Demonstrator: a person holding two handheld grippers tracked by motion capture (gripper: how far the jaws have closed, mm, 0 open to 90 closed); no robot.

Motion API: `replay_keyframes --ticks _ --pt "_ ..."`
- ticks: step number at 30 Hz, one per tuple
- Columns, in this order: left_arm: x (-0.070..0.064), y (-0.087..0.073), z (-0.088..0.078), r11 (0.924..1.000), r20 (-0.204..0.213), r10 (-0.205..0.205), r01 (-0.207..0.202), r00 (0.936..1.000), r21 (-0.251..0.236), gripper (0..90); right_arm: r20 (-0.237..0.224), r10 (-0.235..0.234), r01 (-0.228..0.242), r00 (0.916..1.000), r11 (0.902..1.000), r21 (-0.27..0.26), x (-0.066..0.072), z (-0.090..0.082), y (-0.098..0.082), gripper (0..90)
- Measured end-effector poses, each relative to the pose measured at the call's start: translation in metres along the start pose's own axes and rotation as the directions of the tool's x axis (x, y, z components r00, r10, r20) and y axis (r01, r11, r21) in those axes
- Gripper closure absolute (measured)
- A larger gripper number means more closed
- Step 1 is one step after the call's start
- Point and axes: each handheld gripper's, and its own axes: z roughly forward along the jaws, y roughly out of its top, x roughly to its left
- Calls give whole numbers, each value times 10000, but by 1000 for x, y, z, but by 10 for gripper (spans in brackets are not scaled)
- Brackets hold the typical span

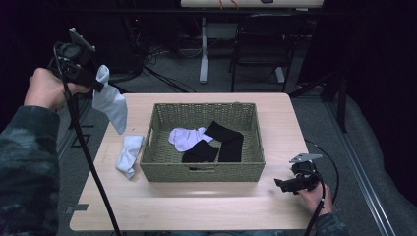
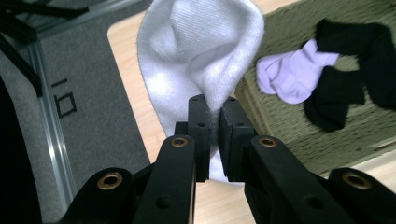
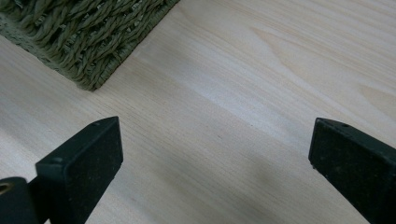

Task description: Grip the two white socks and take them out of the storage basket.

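Observation:
High above the table's left edge, my left gripper (image 1: 100, 82) is shut on a white sock (image 1: 111, 102) that hangs down from it. In the left gripper view the white sock (image 2: 201, 56) is pinched between the jaws of my left gripper (image 2: 214, 123). A second white sock (image 1: 129, 155) lies on the table (image 1: 196, 201) just left of the green woven basket (image 1: 205, 171). Inside the basket lie a lavender sock (image 1: 186, 137) and black socks (image 1: 223, 141). My right gripper (image 1: 280, 184) rests low near the table's front right, open, with nothing between its fingers (image 3: 81, 163).
A black chair (image 1: 263, 42) and a white table leg (image 1: 203, 49) stand on the floor beyond the table. Cables trail from both grippers. In the right gripper view the basket's corner (image 3: 84, 42) sits ahead to the left on the bare wood (image 3: 233, 93).

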Motion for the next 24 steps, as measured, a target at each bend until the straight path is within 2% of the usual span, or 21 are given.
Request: replay_keyframes --ticks 8,10,11,12,13,15,20,24 --pt "11 -24 46 9977 346 -400 381 9986 556 842 9 -1 1 10000 10000 -6 0 0 0 23" --pt "12 -32 65 9962 477 -543 508 9974 706 841 12 44 -44 10000 10000 -44 0 0 0 23" --pt "12 -32 65 9962 477 -543 508 9974 706 841 12 44 -44 10000 10000 -44 0 0 0 23" --pt "12 -38 78 9945 572 -621 569 9964 882 841 14 1 -1 10000 10000 33 0 0 0 23" --pt "12 -38 78 9945 572 -621 569 9964 882 841 14 1 -1 10000 10000 33 0 0 0 23" --pt "12 -44 92 9928 669 -689 619 9954 1024 840 17 0 0 10000 10000 33 0 0 0 23" --pt "12 -59 132 9865 919 -965 830 9911 1411 838 4 25 -25 10000 10000 -51 0 0 0 23" --pt "10 -69 159 9825 1118 -1253 1076 9858 1520 835 -23 18 -18 10000 10000 -11 0 0 0 23"
